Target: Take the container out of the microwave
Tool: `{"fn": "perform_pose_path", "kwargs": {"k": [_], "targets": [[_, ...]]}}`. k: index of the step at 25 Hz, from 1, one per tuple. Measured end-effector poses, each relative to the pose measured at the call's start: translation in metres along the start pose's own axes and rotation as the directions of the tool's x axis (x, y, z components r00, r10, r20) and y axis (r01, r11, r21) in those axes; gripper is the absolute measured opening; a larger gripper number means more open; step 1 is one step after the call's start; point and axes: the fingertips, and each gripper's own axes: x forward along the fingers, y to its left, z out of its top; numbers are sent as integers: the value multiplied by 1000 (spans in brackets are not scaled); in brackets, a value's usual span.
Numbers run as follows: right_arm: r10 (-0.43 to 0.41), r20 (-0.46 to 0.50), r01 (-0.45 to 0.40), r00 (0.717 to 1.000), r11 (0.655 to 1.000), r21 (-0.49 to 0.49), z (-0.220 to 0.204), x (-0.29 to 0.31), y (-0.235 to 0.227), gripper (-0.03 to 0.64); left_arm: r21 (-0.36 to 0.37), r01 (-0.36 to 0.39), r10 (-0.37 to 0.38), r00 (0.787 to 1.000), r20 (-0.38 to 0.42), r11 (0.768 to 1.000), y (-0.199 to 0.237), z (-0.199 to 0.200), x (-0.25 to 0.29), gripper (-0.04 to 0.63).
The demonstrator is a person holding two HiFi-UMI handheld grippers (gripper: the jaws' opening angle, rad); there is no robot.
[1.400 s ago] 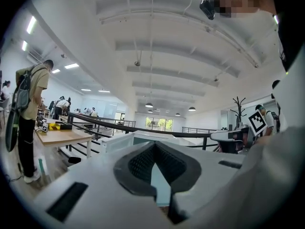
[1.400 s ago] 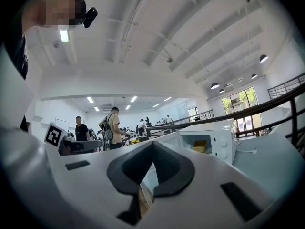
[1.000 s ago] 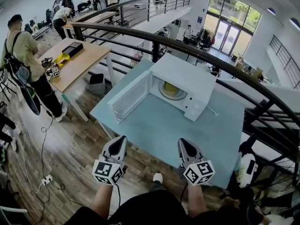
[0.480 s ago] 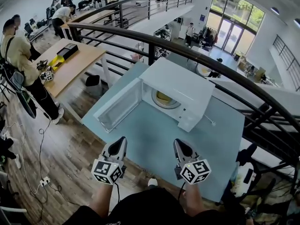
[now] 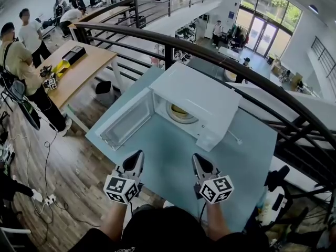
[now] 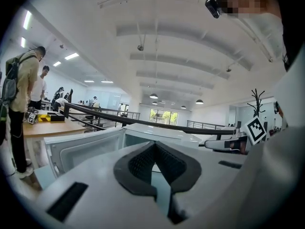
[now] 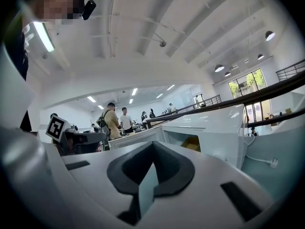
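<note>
The microwave (image 5: 197,96) is cased in smooth white stuff with a slight shine; metal or plastic cannot be told. A clear-looking pane is set in its door (image 5: 126,121). The table (image 5: 173,161) is topped with a smooth, dull, pale blue sheet. The left gripper (image 5: 138,154) and right gripper (image 5: 194,157) are cased in smooth, dull white plastic. Their pads (image 6: 138,164) are made of black, bumpy, rubbery stuff. The rail (image 5: 252,77) is made of dark, smooth metal. The floor (image 5: 73,156) is laid with wood boards. What the container (image 5: 179,111) is made of cannot be told.
</note>
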Motion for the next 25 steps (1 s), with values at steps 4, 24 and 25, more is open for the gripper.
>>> {"fn": "perform_pose_path", "kwargs": {"k": [4,24,25], "targets": [[5,0,-5,1000,1000,8,-3,4,-6,6,20,60,-59,998,-38,998,-14,-10,11,6],[-98,-31,99,995,995,13,-6,54,-20,6,140,181,-156,973,-169,974,15,-36,112,7],[-104,-32,105,994,994,18,-6,57,-22,6,141,193,-167,970,-178,971,16,-38,118,7]]}}
